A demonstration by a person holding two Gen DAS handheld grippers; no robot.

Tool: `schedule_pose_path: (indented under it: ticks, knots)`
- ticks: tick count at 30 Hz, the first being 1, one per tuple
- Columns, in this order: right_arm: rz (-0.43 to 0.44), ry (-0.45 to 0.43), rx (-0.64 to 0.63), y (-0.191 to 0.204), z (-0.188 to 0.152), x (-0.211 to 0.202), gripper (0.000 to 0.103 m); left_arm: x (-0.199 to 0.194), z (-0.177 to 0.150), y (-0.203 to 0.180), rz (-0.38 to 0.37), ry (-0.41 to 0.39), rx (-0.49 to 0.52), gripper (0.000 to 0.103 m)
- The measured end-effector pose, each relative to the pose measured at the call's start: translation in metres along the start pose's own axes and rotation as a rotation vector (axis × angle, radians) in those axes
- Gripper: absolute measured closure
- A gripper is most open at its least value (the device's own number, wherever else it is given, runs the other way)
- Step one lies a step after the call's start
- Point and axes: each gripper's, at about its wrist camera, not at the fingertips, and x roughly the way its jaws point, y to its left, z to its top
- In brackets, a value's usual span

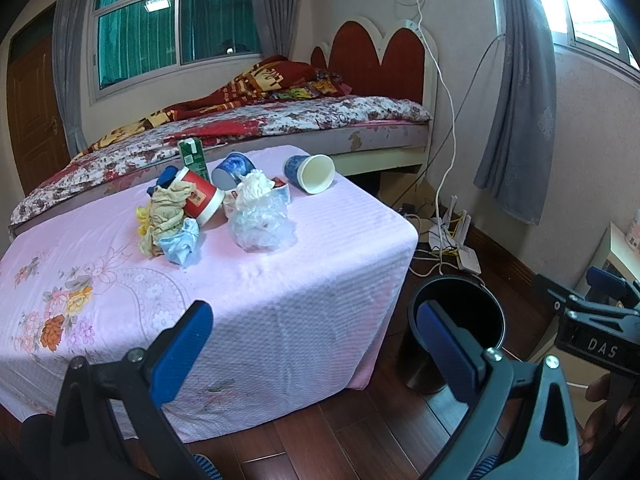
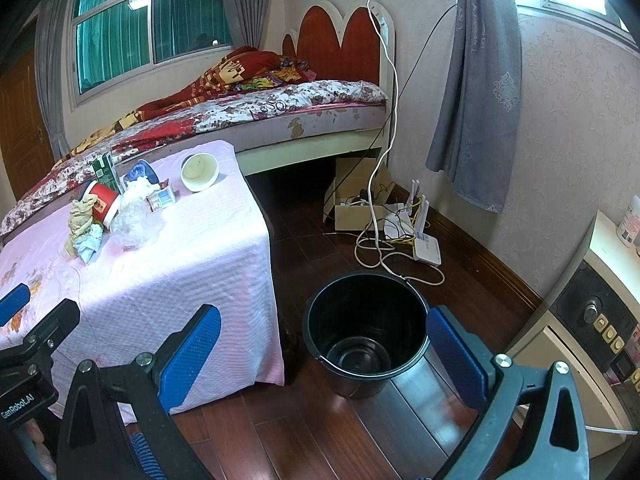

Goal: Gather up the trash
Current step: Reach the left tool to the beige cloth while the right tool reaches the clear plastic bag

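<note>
Trash lies piled on the pink-clothed table [image 1: 280,300]: a green carton [image 1: 192,158], a tipped red cup [image 1: 200,200], two blue paper cups on their sides [image 1: 232,170] [image 1: 310,172], a white tissue [image 1: 254,188], a clear plastic bag [image 1: 262,222], beige cloth [image 1: 168,212] and a light blue wad [image 1: 180,242]. The black bin [image 2: 360,300] stands empty on the floor right of the table. My left gripper [image 1: 316,320] is open over the table's near corner, well short of the pile. My right gripper [image 2: 322,320] is open above the bin, holding nothing.
A bed [image 1: 320,120] runs behind the table. Cables, a white router [image 2: 426,250] and a cardboard box [image 2: 352,200] lie on the wooden floor by the wall. A cabinet with a safe [image 2: 592,320] stands at the right, and grey curtains [image 2: 476,100] hang above.
</note>
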Motion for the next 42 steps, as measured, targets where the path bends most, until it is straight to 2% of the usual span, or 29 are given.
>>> schedule_pose_path:
  ticks: [5,10,14,20,23,25,32,34,38,42]
  knots:
    - [0.01,0.004,-0.008,0.004,0.0,0.003,0.0,0.003,-0.001,0.01,0.022,0.0,-0.01,0.001]
    - [0.063,0.018,-0.022,0.013,0.001,0.011,0.0,0.01,0.003,0.034,0.051,0.01,-0.037,0.001]
    - [0.093,0.016,-0.079,0.036,0.002,0.016,0.0,0.015,0.005,0.058,0.087,0.016,-0.055,0.001]
    - [0.133,-0.051,-0.13,0.068,0.012,0.023,0.0,0.024,0.008,0.101,0.145,0.02,-0.086,0.001]
    - [0.183,-0.005,-0.134,0.084,0.023,0.029,0.0,0.033,0.009,0.125,0.168,0.028,-0.109,0.001]
    - [0.203,-0.013,-0.156,0.097,0.03,0.031,0.0,0.038,0.01,0.139,0.183,0.03,-0.126,0.001]
    - [0.249,0.015,-0.225,0.143,0.044,0.062,0.0,0.06,0.012,0.176,0.156,0.044,-0.168,0.002]
    - [0.271,0.025,-0.237,0.156,0.048,0.074,0.0,0.066,0.011,0.179,0.151,0.055,-0.163,0.009]
    - [0.311,0.039,-0.266,0.186,0.057,0.098,0.001,0.081,0.013,0.189,0.139,0.07,-0.177,0.012]
    - [0.347,0.064,-0.276,0.217,0.065,0.127,0.007,0.095,0.023,0.199,0.132,0.067,-0.189,0.017]
